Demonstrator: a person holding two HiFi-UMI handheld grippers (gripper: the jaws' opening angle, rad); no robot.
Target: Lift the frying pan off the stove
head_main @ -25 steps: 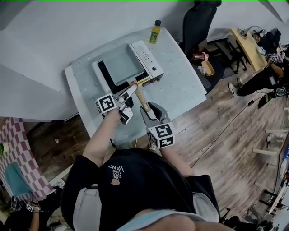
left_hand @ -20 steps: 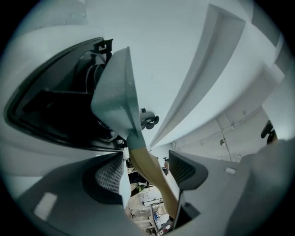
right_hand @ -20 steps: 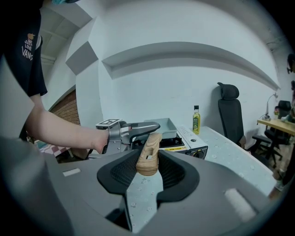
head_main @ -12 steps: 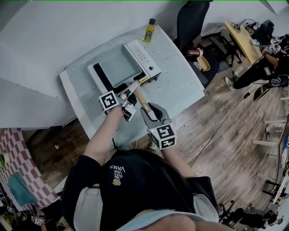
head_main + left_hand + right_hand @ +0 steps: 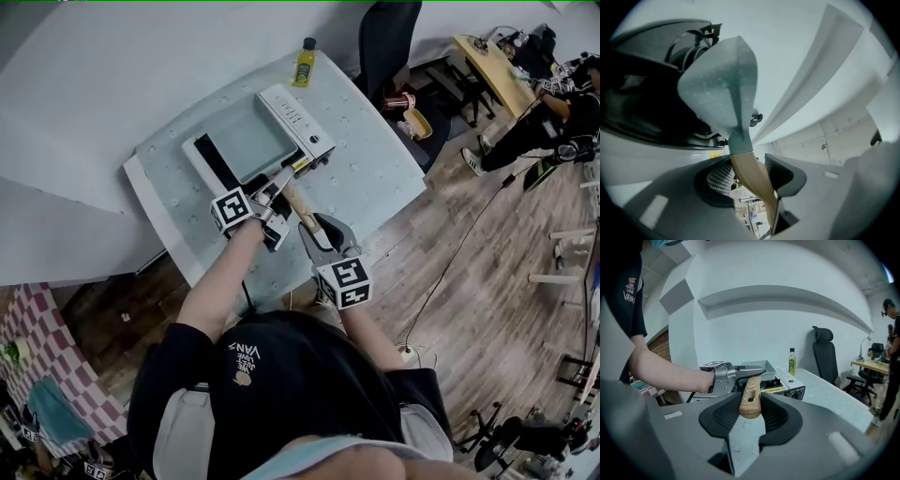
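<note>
Head view alone gives the layout: table [image 5: 375, 183], stove [image 5: 300, 117] on it, grey square pan [image 5: 246, 141] sitting on the stove, bottle [image 5: 302, 64] at the table's far edge, chair [image 5: 386, 37] behind, wood floor to the right. Left gripper view has none of that: only the pan close up, turned sideways in frame, with the dark stove body left of it and white wall beyond. Right gripper view adds things head view hides: the butt end of the wooden handle [image 5: 751, 399], the stove's front knob [image 5: 800, 393], the person's forearm [image 5: 665, 373] reaching in from the left, and a desk [image 5: 874, 365] far right

Pan lies ahead of both grippers, its handle running back toward the person. Left gripper [image 5: 279, 184] is on the handle near the pan, coming in from the left. Right gripper [image 5: 312, 225] is at the handle's free end, in line with it. The two sit just beside each other along the handle

Left gripper: jaws part-way open and have just been closing, with the handle between them and the pads against it on both sides. Right gripper: jaws part-way open, clamped on the handle's end, one pad on each side
</note>
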